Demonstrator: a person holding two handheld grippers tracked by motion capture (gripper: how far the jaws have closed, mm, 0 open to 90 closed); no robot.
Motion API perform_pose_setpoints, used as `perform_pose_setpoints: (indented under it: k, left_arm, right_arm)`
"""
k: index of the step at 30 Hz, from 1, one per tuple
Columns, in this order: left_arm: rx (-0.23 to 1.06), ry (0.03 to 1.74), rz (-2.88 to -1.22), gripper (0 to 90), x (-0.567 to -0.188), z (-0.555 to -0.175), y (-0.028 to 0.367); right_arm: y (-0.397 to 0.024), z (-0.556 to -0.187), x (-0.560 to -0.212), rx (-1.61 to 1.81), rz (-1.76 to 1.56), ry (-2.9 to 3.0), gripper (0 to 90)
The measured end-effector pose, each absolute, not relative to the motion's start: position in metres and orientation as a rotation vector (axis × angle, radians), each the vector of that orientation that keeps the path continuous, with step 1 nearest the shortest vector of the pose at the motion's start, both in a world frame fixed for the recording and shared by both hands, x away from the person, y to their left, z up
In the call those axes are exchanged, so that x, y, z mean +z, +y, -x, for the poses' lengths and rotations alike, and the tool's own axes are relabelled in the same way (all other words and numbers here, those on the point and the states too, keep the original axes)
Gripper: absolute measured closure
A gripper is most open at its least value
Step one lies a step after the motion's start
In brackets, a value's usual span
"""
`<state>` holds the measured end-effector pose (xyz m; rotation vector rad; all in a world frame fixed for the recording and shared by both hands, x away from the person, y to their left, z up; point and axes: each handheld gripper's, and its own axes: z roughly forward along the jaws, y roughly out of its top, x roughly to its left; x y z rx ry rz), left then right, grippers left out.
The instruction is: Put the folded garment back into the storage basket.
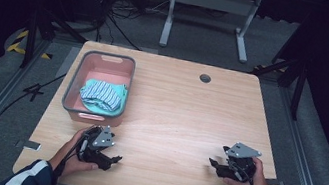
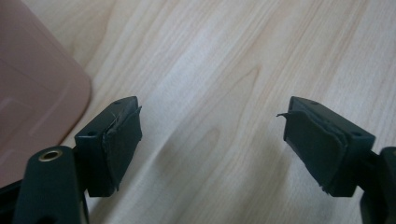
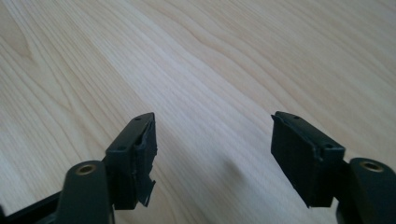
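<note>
one wooden table (image 1: 184,111), with one round dark hole (image 1: 205,78) near its far edge. one pink basket (image 1: 106,65) with a grey rim on the table's left side. folded cloth in the basket (image 1: 102,95): one bundle, striped blue-and-white over teal; whether it is one piece or more, cannot tell. two grippers: left gripper (image 1: 113,160), right gripper (image 1: 214,164), one per hand. two black jaws on each, four jaws counted. two grey three-cornered plates, one atop each gripper. two hands, two dark sleeves. one white metal frame (image 1: 211,14) on the floor beyond the table.
</note>
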<state>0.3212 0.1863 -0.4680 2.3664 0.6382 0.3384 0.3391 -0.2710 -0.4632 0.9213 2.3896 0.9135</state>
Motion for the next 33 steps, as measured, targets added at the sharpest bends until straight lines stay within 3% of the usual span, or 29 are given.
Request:
perform_pose_setpoints:
  k: [14,33]
  left_arm:
    - [0.241,0.658,-2.305,14.5,-0.483,-0.324,0.202]
    - [0.234,0.652,-2.317,10.0,-0.483,-0.328,0.199]
  right_arm:
    - [-0.307,-0.328,-0.486,1.037,-1.133,2.332,20.4]
    - [-0.307,-0.329,-0.486,1.037,-1.139,2.329,19.5]
